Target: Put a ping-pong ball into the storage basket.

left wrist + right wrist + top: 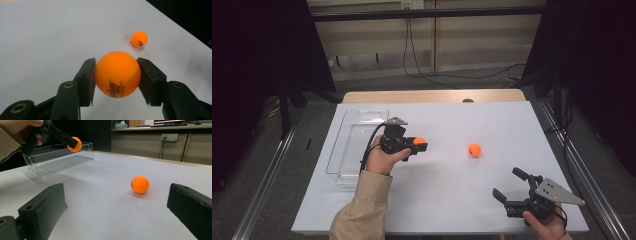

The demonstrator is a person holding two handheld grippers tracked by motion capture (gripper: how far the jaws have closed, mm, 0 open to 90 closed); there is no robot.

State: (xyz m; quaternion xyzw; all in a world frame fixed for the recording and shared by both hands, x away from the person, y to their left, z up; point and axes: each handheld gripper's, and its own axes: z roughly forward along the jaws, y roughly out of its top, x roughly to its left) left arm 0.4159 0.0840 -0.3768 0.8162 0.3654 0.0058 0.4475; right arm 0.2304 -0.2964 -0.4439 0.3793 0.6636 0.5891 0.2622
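- While the left gripper [418, 146] pinches one orange ball [419, 141] between its jaws and holds it clear of the white table [452, 200], just beside the clear plastic box [357, 145], that box looks empty
- So, judging by this, the work is early: one ball is picked up but not yet dropped in, and the second ball [474, 149] lies alone on the table near the middle, untouched
- The right gripper [512, 186] rests near the table's front right corner, jaws spread wide with nothing between them, aimed toward that second ball
- The held ball is round, so it has no long axis; in the left gripper view its printed mark [115, 89] faces the camera, low on the ball
- The box's long side runs away from the person
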